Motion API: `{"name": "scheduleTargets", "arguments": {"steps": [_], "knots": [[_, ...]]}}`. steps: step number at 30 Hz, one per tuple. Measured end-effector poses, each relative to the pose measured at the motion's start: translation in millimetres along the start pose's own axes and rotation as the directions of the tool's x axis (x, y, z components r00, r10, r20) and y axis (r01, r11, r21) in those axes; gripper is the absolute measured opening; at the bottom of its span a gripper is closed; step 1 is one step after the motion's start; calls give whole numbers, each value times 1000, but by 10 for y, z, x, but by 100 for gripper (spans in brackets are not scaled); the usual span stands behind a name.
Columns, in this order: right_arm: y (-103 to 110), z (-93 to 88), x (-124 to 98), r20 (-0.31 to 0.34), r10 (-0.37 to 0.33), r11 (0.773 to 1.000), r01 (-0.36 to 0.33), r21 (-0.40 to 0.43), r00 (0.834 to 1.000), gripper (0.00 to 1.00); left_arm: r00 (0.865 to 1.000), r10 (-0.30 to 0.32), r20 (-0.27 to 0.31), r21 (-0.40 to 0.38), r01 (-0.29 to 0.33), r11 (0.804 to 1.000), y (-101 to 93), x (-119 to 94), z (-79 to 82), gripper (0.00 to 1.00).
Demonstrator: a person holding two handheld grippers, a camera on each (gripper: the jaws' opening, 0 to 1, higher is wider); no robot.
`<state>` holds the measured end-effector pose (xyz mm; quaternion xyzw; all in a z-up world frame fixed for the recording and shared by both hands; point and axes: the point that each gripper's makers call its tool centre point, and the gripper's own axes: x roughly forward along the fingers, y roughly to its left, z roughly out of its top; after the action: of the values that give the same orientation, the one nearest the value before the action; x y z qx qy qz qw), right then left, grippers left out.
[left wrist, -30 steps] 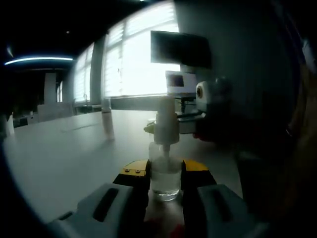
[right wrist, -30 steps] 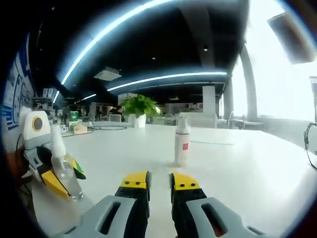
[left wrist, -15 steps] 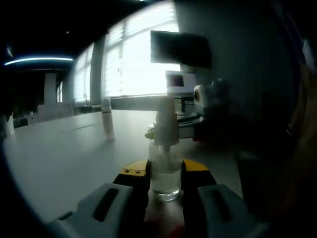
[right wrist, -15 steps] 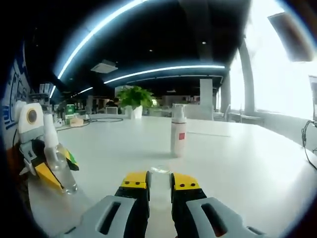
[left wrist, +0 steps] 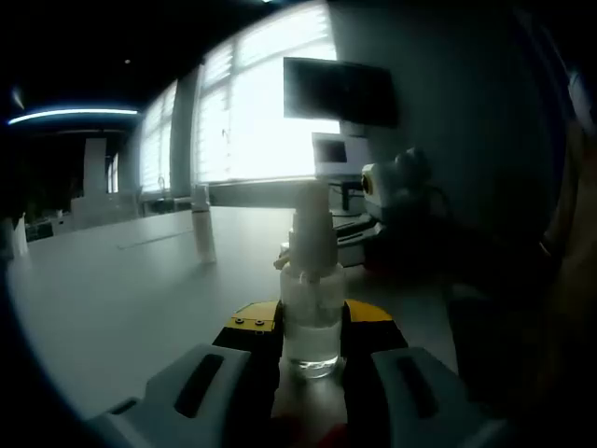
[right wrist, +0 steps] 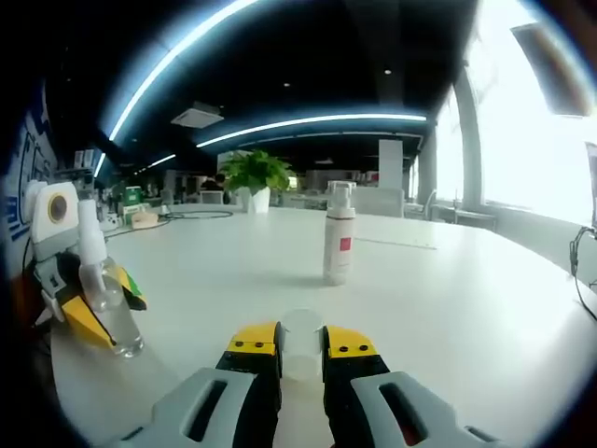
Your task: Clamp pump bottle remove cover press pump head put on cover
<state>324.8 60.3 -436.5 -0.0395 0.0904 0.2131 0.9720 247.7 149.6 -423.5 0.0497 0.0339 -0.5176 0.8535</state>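
white table (right wrist: 485, 317) open ahead | left gripper (left wrist: 311, 327) jaws clamp pump bottle (left wrist: 311, 313) | right gripper (right wrist: 301, 343) jaws pinch clear cover (right wrist: 300, 331)

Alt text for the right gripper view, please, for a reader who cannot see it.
The right gripper points across a white table, its yellow-tipped jaws closed on a small clear cover. Farther ahead stands a white pump bottle with a red label; at left, the left gripper clamps an uncovered clear pump bottle. A potted plant sits behind.
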Motion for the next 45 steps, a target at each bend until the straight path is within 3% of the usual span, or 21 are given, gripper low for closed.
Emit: {"name": "scheduleTargets", "arguments": {"steps": [12, 45], "knots": [[-31, 27, 0, 17, 1, 1000, -1, 2, 1000, 21, 1000, -4, -2, 1, 4, 1000, 6, -1, -6, 16], [-65, 179, -69, 96, -19, 999, 16, 34, 995, 24, 1000, -1, -7, 7, 1, 1000, 13, -3, -18, 16]]}}
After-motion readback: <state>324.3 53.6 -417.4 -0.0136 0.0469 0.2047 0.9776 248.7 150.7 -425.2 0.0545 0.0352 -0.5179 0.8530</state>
